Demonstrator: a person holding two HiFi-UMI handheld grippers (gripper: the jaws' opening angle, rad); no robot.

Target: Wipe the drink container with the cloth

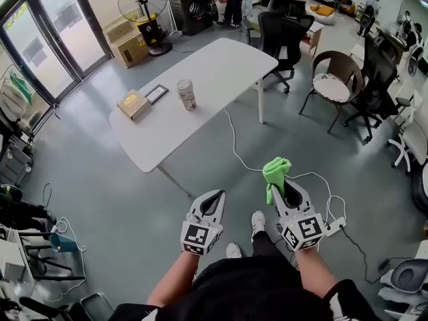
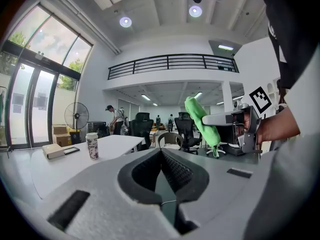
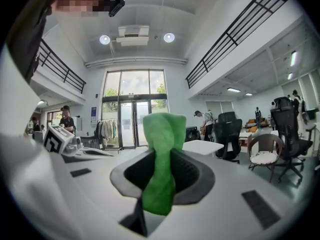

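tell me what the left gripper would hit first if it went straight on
Nothing near: the left gripper points just past the table's end, cup off to its left. Probably a chair beyond comes first, though depth is unclear.

Print on the box is too small to read.

— Where is the drink container?
— On the table, near its middle, well ahead of both grippers. A box lies left of it at the table's left end, with a flat device between the two.
— And the cloth?
— Between the jaws of the right gripper, over the floor, well apart from the table. The left gripper is near it, to the left.
— Behind the table?
— A fan, far left. A chair stands to the right.
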